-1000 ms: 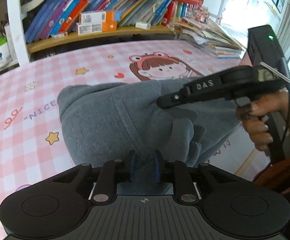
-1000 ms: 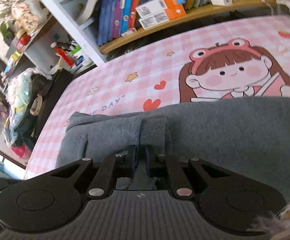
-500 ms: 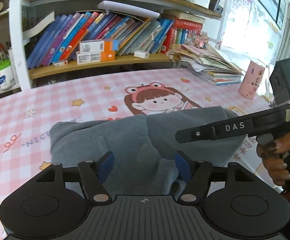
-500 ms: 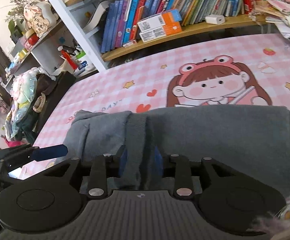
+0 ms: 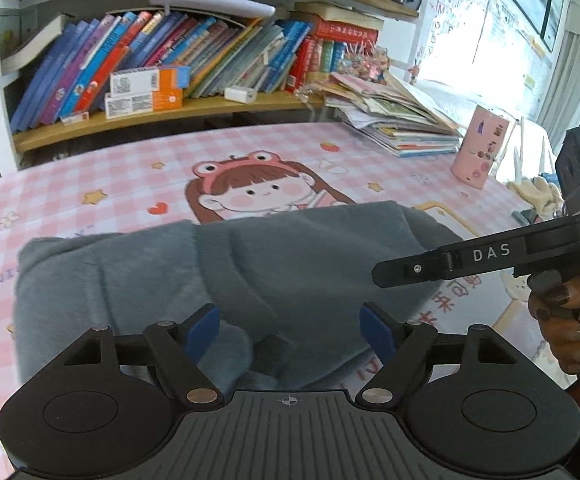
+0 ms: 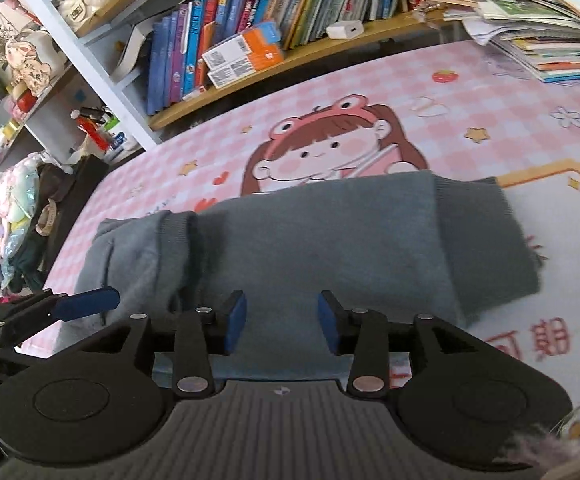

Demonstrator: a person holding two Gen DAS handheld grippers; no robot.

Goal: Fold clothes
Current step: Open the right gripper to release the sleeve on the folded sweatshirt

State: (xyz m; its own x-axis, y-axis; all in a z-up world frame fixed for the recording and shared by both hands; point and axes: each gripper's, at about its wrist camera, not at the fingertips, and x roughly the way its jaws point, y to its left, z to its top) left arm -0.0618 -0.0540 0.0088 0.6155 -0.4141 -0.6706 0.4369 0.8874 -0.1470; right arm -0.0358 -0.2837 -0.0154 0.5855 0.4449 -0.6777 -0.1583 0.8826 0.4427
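Note:
A grey sweater (image 5: 250, 264) lies folded into a thick bundle on the pink checked table cover (image 5: 90, 184). It also shows in the right wrist view (image 6: 330, 236), with a ribbed cuff at its right end. My left gripper (image 5: 290, 330) is open and empty, raised just above the bundle's near edge. My right gripper (image 6: 281, 326) is open and empty, above the near edge too. The right gripper shows from the side in the left wrist view (image 5: 450, 262). One blue fingertip (image 6: 86, 300) of the left gripper shows at the left of the right wrist view.
A bookshelf (image 5: 170, 112) full of books runs along the table's far side. A stack of magazines (image 5: 402, 128) and a pink cup (image 5: 480, 146) stand at the far right. Clutter and bags (image 6: 18, 208) sit beyond the table's left edge.
Both grippers were shut on the sweater's folded edge a second ago. Both have opened, let go of it, and lifted back. The sweater now lies flat.

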